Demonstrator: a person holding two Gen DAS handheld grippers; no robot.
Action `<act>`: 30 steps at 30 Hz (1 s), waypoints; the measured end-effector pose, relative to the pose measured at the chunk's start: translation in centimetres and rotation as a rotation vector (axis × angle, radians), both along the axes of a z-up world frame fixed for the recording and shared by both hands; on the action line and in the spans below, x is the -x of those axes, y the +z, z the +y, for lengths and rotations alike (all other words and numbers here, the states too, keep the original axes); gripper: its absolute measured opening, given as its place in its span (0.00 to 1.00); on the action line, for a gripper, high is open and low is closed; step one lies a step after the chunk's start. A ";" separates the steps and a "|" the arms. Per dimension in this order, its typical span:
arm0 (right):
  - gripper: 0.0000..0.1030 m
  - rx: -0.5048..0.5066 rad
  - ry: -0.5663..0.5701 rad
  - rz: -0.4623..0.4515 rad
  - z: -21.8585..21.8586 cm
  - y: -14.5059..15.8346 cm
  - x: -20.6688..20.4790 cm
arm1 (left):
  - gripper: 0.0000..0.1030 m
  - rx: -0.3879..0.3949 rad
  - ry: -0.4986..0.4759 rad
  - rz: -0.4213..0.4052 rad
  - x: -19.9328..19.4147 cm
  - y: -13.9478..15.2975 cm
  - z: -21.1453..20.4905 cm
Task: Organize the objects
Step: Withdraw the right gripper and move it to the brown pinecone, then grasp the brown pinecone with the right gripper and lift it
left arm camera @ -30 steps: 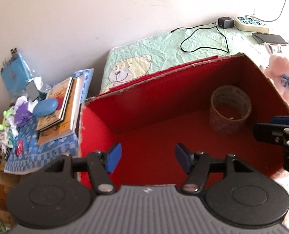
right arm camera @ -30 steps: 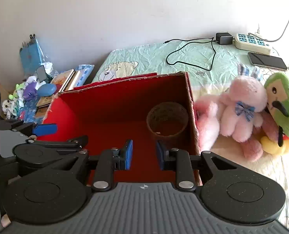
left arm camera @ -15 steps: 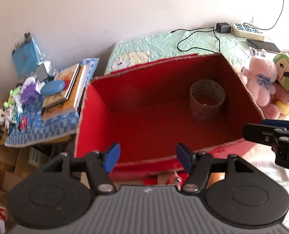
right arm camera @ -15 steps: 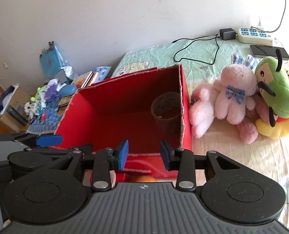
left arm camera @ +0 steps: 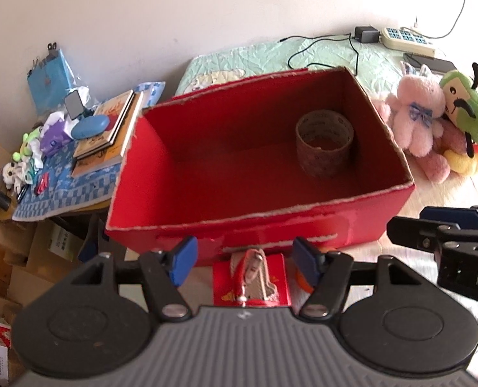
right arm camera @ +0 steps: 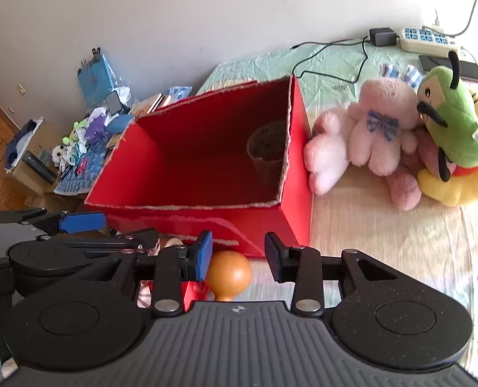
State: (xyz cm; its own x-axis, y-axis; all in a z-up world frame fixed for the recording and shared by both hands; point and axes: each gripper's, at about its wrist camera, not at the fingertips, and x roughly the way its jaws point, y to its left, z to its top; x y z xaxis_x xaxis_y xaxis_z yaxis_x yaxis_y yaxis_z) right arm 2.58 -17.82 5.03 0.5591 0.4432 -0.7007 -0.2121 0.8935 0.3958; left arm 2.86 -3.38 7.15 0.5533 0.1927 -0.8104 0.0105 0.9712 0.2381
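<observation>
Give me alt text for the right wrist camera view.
The open right gripper frames an orange ball lying before a red box that holds a tape roll. Plush toys lie right of the box.

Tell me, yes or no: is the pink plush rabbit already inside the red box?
No. In the right wrist view the pink plush rabbit lies on the bed outside the red box, against its right wall; only a tape roll sits inside.

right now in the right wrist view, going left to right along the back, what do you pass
blue bag → stack of books → red box → roll of tape → pink plush bunny → green plush toy
</observation>
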 end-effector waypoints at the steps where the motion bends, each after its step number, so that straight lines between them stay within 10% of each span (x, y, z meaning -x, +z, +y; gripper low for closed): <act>1: 0.37 0.000 0.002 0.001 -0.1 -0.1 0.1 | 0.67 -0.004 0.000 0.003 0.1 -0.1 -0.1; 19: 0.38 -0.033 0.027 0.132 -1.5 -3.0 1.0 | 0.69 0.008 -0.021 0.067 1.2 -1.7 -1.0; 30: 0.45 -0.200 0.023 0.348 -4.2 -6.7 1.2 | 0.71 0.177 -0.245 0.100 5.3 -2.3 -0.8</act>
